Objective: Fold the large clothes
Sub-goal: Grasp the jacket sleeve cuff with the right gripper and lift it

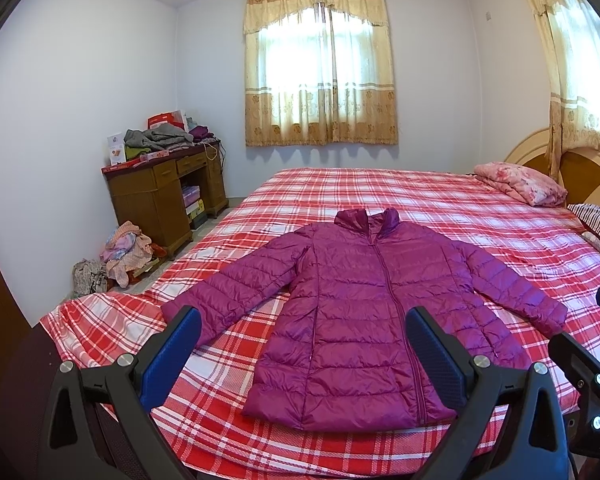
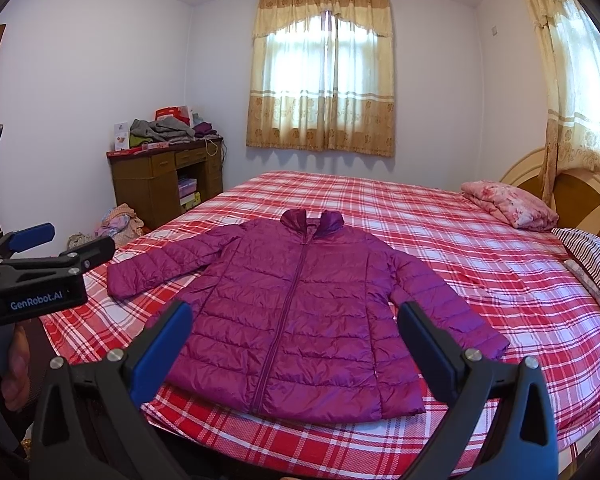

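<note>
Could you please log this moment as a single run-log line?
phase: pre-fold | purple puffer jacket: flat on plaid bed, zipped, sleeves spread | left gripper: jaws open, empty | right gripper: jaws open, empty

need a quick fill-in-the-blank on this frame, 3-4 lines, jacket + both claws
1. The quilted magenta puffer jacket lies spread on the red-and-white plaid bedsheet with its front zipper ____.
2. Both sleeves lie spread ____ from the body, none folded yet.
3. The left claw and right claw are both ____, holding nothing.
4. The jacket's collar points toward the curtained ____ on the far wall.

Missing words: closed; outward; open; window
</note>
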`<state>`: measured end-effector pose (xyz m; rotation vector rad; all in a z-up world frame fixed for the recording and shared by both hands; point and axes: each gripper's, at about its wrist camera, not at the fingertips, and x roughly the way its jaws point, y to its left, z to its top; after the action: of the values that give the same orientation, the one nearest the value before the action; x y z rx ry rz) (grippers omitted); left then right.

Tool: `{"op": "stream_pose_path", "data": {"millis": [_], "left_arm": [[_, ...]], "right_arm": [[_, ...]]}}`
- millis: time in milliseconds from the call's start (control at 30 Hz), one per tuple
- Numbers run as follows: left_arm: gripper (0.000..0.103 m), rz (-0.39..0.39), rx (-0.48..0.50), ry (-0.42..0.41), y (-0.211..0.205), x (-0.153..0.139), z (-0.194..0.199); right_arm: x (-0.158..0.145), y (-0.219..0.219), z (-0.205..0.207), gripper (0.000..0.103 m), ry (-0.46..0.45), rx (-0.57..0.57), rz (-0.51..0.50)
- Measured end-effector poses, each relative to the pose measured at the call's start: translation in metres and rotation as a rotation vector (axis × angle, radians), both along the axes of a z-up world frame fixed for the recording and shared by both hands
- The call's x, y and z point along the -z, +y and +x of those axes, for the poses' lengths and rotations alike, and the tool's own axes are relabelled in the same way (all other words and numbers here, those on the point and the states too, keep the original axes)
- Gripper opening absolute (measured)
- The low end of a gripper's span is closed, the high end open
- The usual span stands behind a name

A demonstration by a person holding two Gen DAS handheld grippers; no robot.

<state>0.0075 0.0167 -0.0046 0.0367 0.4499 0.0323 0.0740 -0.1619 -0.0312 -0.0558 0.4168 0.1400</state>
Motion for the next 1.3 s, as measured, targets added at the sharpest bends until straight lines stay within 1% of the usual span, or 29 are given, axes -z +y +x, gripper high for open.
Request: {"op": "stream_pose_path", "data": {"millis": [200,333,500,600,700,733,833,900,967,1000,1133,1200,1267,1300], "left_arm": [[0.102,0.01,0.015,0.031,-0.002,0.012,0.013],[0.102,0.035,0.014,0.054,-0.005,0.024,0.031],[0.102,0.044,0.038,0.087,-0.014,0.044,0.066],[0.102,0.056,0.052,0.108,-0.022,0.056,0.087],[0.102,0.07,0.07,0.122,-0.034,0.068,0.111],[0.102,0.075,0.075,0.125,-0.038,0.072,0.118],[0.102,0.086,0.085,0.127,-0.048,0.083,0.139],[0.102,0.101,0.085,0.144,-0.055,0.094,0.155],[0.102,0.112,0.082,0.164,-0.059,0.103,0.17],[0.102,0.116,0.081,0.167,-0.06,0.107,0.177],[0.102,0.111,0.056,0.202,-0.056,0.12,0.206],[0.102,0.109,0.028,0.214,-0.049,0.125,0.221],[0.102,0.107,0.004,0.223,-0.044,0.129,0.234],[0.102,0.11,-0.005,0.226,-0.042,0.131,0.24]], "right_arm": [[0.008,-0.012,0.013,0.103,0.023,0.01,0.009],[0.019,-0.034,0.032,0.103,0.054,0.05,0.027],[0.041,-0.078,0.061,0.103,0.113,0.145,0.057],[0.059,-0.108,0.079,0.103,0.154,0.216,0.066],[0.077,-0.141,0.097,0.103,0.215,0.279,0.124],[0.085,-0.157,0.104,0.103,0.233,0.317,0.139],[0.1,-0.188,0.117,0.103,0.254,0.382,0.162],[0.11,-0.207,0.127,0.103,0.278,0.426,0.17],[0.12,-0.226,0.137,0.103,0.302,0.462,0.205],[0.125,-0.24,0.141,0.103,0.315,0.491,0.227],[0.14,-0.277,0.15,0.102,0.323,0.593,0.247],[0.145,-0.287,0.152,0.1,0.324,0.627,0.255],[0.153,-0.296,0.156,0.09,0.35,0.629,0.288],[0.156,-0.297,0.159,0.087,0.36,0.623,0.297]]}}
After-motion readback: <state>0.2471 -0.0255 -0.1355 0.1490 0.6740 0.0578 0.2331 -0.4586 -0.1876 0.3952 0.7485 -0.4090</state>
